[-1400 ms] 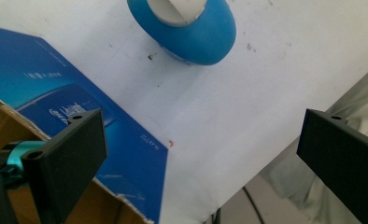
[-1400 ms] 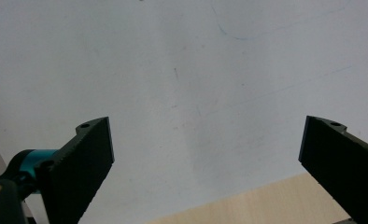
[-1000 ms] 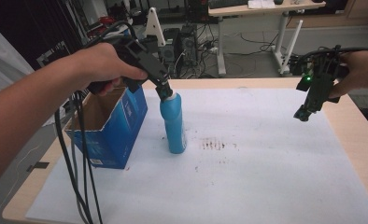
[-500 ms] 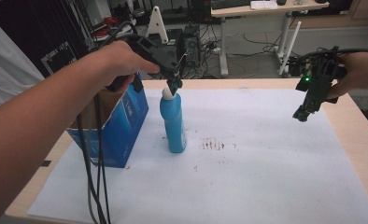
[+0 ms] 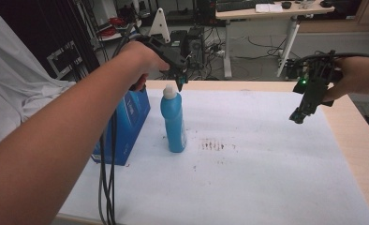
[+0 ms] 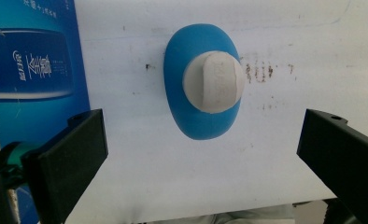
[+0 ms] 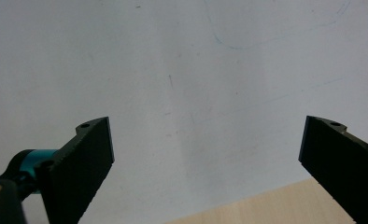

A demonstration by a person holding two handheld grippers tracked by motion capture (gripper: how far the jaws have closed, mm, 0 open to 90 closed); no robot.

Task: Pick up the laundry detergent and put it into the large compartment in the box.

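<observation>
A blue bottle point(image 5: 174, 122) with a white cap point(image 5: 170, 92) stands upright on the white sheet, right of a blue carton. My left gripper point(image 5: 180, 83) hovers just above the cap, open and apart from it. The left gripper view looks straight down on the blue bottle point(image 6: 201, 84) and its white cap point(image 6: 214, 82), my left gripper point(image 6: 201, 154) wide open with its jaws spread to either side. My right gripper point(image 5: 297, 116) hangs open over the sheet's far right; the right gripper view shows my right gripper point(image 7: 205, 156) with nothing but bare sheet between its jaws.
An open blue carton point(image 5: 126, 123) stands left of the bottle, seen as the blue carton point(image 6: 30, 74) in the left gripper view. A brown stain point(image 5: 215, 145) marks the white sheet point(image 5: 267, 173). The wooden table edge point(image 5: 351, 122) runs along the right. A desk and cables lie beyond.
My left gripper has let go of the bottle's cap and lifted up and back, now open above it. The bottle stays upright. The right gripper has barely moved.
</observation>
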